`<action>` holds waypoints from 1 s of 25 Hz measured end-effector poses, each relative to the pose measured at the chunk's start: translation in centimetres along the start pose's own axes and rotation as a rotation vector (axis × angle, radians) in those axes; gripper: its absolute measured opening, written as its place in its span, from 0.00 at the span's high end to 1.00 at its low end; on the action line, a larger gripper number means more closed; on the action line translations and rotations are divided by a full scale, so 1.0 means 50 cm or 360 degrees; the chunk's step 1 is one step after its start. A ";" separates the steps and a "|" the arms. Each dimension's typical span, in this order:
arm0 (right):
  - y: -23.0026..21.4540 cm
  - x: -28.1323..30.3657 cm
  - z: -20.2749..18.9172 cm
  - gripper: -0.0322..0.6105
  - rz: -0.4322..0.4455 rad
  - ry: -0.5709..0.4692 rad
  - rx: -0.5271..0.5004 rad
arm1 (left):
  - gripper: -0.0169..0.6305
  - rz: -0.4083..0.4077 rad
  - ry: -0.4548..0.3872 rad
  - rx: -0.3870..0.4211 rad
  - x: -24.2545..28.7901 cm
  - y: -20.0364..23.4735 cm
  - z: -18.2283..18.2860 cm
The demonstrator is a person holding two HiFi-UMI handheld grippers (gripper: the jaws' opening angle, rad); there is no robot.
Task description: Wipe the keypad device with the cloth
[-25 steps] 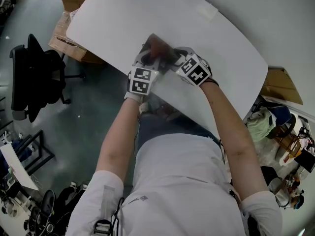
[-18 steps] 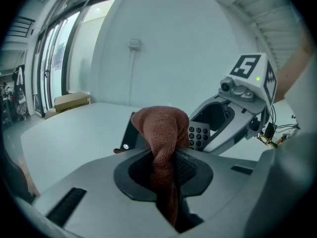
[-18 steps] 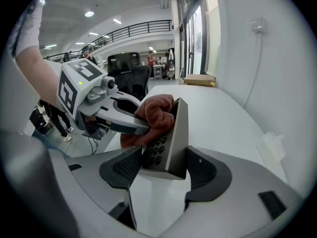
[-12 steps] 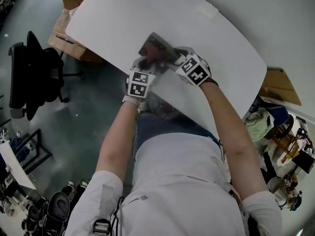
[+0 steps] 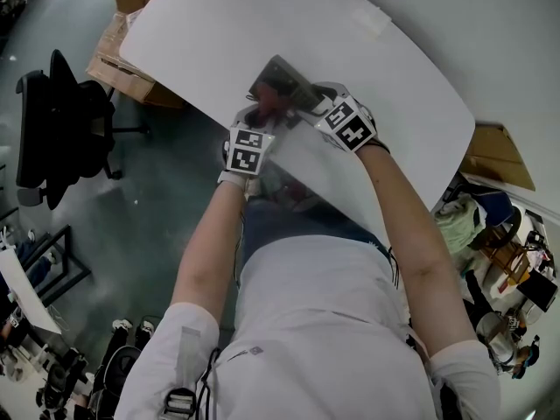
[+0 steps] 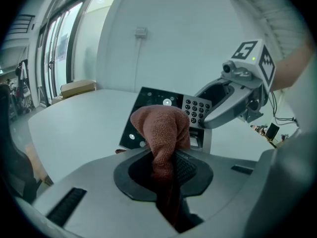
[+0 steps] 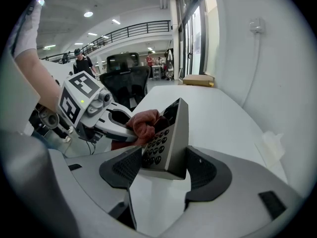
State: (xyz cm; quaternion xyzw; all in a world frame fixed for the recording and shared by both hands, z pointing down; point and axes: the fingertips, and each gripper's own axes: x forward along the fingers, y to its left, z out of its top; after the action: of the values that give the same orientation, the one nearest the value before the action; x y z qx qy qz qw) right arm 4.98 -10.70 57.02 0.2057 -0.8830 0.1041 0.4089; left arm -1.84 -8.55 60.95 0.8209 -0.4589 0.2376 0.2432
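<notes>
Keypad device (image 7: 171,133) held tilted over white table (image 5: 210,33), clamped between right gripper (image 7: 163,168) jaws. Left gripper (image 6: 166,171) jaws pinch reddish cloth (image 6: 161,128), which is pressed against the device's dark face.

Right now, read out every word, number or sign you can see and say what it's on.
No text reads clearly.
Keypad keys: printed marks, too small to read.
Keypad's black panel: white round symbols, too blurred to read.
Marker cubes: black-and-white square patterns only, no letters or digits.
</notes>
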 end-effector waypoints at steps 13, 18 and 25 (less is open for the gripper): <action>0.002 -0.003 -0.003 0.56 0.0002 -0.0028 0.0041 | 0.88 0.0110 0.0241 0.0204 0.009 0.015 -0.053; 0.003 -0.006 -0.003 0.56 0.0003 -0.0044 0.0047 | 0.88 0.0043 0.0217 0.0071 -0.001 0.024 -0.042; -0.003 -0.035 -0.010 0.57 -0.0036 -0.0071 0.0094 | 0.88 0.0017 -0.0050 0.0093 -0.045 0.006 0.076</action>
State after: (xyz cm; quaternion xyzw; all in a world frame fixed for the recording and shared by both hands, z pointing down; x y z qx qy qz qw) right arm 6.42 -10.17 55.99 0.2300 -0.8861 0.1208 0.3839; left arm -2.49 -9.60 56.71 0.8288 -0.4599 0.2393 0.2105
